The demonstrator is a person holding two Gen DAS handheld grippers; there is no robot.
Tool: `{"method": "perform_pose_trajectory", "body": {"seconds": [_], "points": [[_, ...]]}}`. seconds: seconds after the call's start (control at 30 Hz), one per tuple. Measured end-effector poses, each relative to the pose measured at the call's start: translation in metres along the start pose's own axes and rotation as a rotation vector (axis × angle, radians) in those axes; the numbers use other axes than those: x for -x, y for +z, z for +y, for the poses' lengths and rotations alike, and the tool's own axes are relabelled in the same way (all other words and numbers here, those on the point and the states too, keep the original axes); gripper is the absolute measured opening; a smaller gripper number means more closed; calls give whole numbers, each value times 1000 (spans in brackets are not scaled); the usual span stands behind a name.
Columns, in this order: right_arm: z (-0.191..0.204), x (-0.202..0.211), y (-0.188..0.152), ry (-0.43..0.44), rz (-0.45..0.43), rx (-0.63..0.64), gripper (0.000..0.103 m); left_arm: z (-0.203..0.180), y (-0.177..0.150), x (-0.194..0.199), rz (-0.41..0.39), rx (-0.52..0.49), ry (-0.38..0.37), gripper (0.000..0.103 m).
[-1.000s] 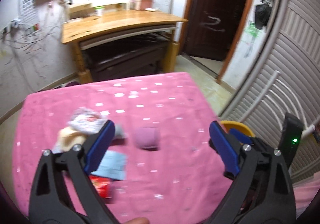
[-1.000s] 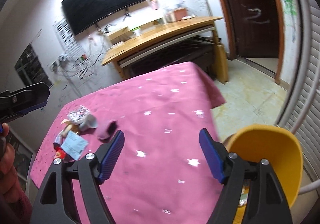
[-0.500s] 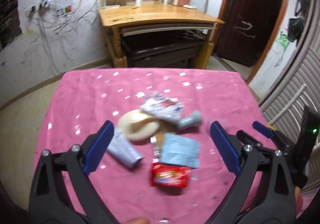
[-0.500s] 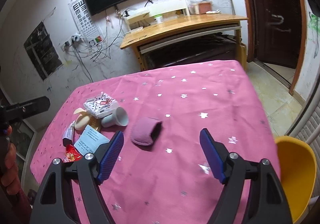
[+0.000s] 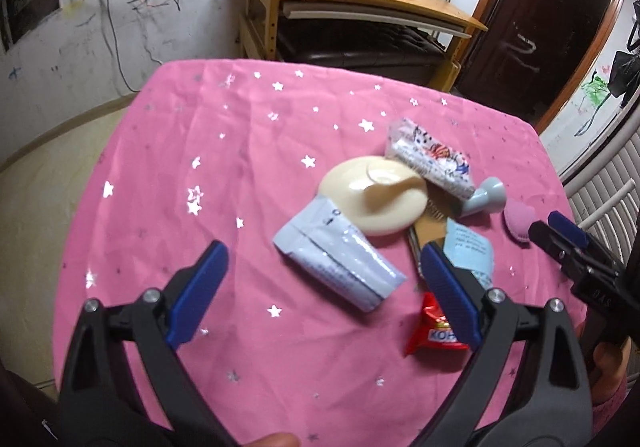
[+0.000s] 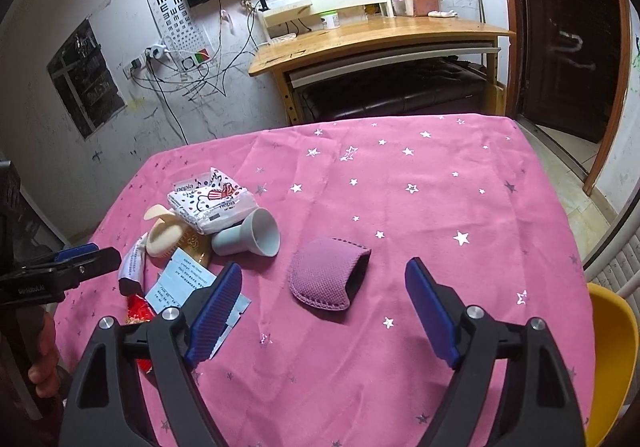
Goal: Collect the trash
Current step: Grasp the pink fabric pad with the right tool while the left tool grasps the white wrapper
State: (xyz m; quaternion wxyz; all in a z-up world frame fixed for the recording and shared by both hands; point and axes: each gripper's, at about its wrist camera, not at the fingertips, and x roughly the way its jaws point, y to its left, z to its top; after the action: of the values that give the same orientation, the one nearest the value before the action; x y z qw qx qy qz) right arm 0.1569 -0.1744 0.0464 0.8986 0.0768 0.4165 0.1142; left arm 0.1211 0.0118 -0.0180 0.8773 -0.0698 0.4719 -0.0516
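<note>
A pile of trash lies on the pink star-print tablecloth: a pale blue foil pouch, a cream round dish, a printed tissue pack, a grey-blue cup on its side, a blue paper slip and a red wrapper. My left gripper hovers open over the foil pouch, touching nothing. A purple mesh pouch lies apart from the pile. My right gripper hangs above it, jaws opening, pads clear of it.
A yellow bin stands off the table's right edge. A wooden desk and a dark door are beyond the table. A person's hand holds the left gripper's handle at the left edge.
The left gripper swung from the purple pouch to the trash pile and sank toward it. The right gripper moved left, away from the yellow bin, to the purple pouch, and its jaws stand wider.
</note>
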Motion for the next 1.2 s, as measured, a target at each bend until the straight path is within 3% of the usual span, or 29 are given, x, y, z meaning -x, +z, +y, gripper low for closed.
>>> {"method": "perform_pose_trajectory", "body": {"seconds": [0.27, 0.47, 0.53, 0.73, 1.03, 1.13, 1.2], "points": [[3, -8, 4, -18, 23, 16, 80, -1, -9, -17, 13, -71, -13, 92], [4, -12, 5, -18, 31, 25, 83, -3, -15, -20, 3, -126, 9, 64], [4, -13, 6, -19, 34, 26, 83, -2, -15, -19, -4, -136, 13, 47], [10, -17, 6, -41, 43, 52, 83, 10, -11, -18, -18, -101, -13, 30], [19, -28, 7, -110, 74, 105, 82, 26, -12, -15, -35, -66, -41, 22], [21, -32, 7, -119, 89, 121, 69, 30, -12, -14, -38, -55, -58, 20], [21, -36, 6, -115, 106, 121, 52, 33, -12, -12, -45, -51, -69, 20]]}}
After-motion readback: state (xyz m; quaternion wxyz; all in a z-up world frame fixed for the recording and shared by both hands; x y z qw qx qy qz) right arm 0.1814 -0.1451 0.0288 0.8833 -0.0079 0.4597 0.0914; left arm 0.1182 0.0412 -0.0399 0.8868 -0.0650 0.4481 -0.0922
